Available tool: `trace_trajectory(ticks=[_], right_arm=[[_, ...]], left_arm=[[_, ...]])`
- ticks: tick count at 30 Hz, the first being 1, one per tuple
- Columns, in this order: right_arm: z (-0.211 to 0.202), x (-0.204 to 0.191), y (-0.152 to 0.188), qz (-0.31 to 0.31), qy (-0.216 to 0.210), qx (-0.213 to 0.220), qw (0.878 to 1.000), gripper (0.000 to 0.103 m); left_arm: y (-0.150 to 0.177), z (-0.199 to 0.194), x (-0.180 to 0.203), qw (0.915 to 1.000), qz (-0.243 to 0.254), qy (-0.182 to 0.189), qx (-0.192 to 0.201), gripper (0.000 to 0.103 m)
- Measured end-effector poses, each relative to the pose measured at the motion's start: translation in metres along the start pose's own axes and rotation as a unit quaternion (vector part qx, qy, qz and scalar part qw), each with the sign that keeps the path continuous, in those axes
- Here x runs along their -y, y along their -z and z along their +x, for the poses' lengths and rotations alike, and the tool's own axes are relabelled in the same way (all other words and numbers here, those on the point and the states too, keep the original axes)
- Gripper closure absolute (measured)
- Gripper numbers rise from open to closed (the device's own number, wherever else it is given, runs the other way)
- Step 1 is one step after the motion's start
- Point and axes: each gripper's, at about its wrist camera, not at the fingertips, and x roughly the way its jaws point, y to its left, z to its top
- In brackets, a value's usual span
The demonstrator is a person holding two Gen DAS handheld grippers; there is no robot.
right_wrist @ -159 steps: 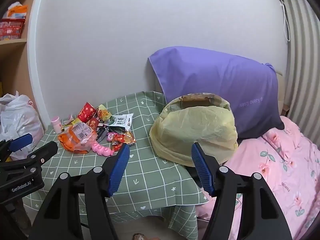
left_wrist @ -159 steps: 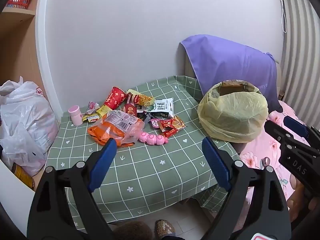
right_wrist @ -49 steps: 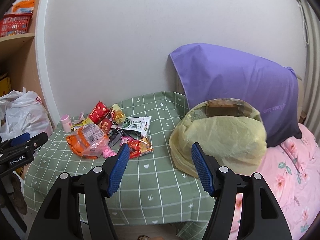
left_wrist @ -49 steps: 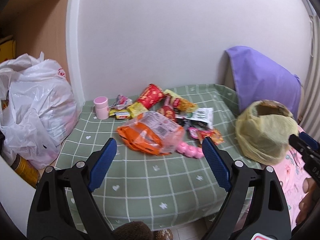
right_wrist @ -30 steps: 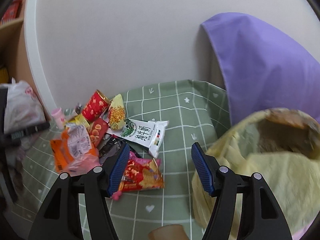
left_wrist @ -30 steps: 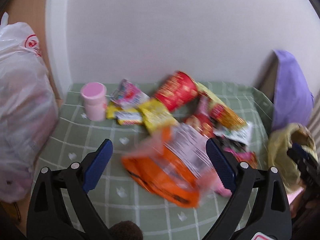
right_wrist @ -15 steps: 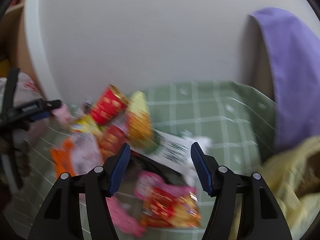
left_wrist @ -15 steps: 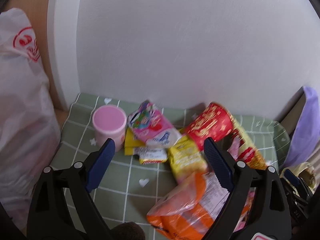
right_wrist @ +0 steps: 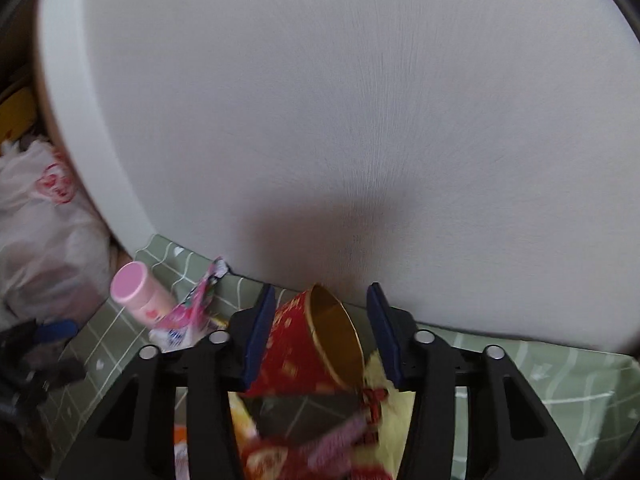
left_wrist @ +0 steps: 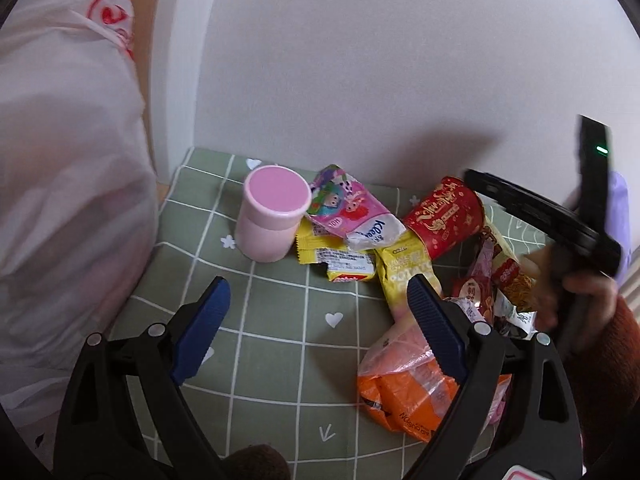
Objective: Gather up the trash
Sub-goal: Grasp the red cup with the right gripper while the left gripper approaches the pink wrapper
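In the right wrist view, the wrappers [right_wrist: 320, 440] beneath the red cup [right_wrist: 304, 344] smear into blur, their print unreadable. The white plastic bag [left_wrist: 60, 200] runs off the left wrist view's left edge. There the orange packet [left_wrist: 404, 400] is partly hidden behind the left gripper's [left_wrist: 320, 316] finger.

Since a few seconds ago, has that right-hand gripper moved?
Yes. The right gripper has swung left, away from the yellow-lined bin, toward the wall; its jaws are closing around the red paper cup.
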Motion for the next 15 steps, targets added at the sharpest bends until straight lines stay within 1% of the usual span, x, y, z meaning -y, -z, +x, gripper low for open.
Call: trace_trajectory(ticks=[1, 2, 3, 5, 7, 9, 12, 15], right_arm=[[0.005, 0.002, 0.001, 0.007, -0.011, -0.013, 1.0, 0.076], [0.007, 0.004, 0.003, 0.016, -0.037, -0.027, 0.999, 0.08], [0.004, 0.003, 0.008, 0.02, -0.058, -0.032, 0.998, 0.082], [-0.01, -0.002, 0.018, 0.007, -0.064, -0.037, 0.997, 0.093], [-0.034, -0.004, 0.032, 0.001, -0.064, -0.03, 0.998, 0.096], [-0.055, -0.001, 0.04, 0.013, -0.063, -0.02, 0.998, 0.097], [-0.094, 0.008, 0.05, 0.03, -0.046, 0.005, 0.998, 0.097], [-0.127, 0.018, 0.056, 0.044, -0.025, 0.026, 0.998, 0.097]], left_arm=[[0.0, 0.002, 0.0, 1.0, 0.002, 0.005, -0.001, 0.017], [0.0, 0.006, 0.001, 0.9999, 0.001, 0.014, -0.005, 0.017], [0.0, 0.009, 0.002, 0.9998, -0.001, 0.017, -0.006, 0.017], [-0.002, 0.016, 0.005, 0.9998, -0.006, 0.017, -0.006, 0.017], [-0.007, 0.025, 0.007, 0.9995, -0.018, 0.024, -0.011, 0.017], [-0.012, 0.03, 0.011, 0.9991, -0.023, 0.032, -0.012, 0.017], [-0.022, 0.041, 0.022, 0.9991, -0.023, 0.034, -0.006, 0.017], [-0.03, 0.058, 0.029, 0.9984, -0.035, 0.039, -0.019, 0.017]])
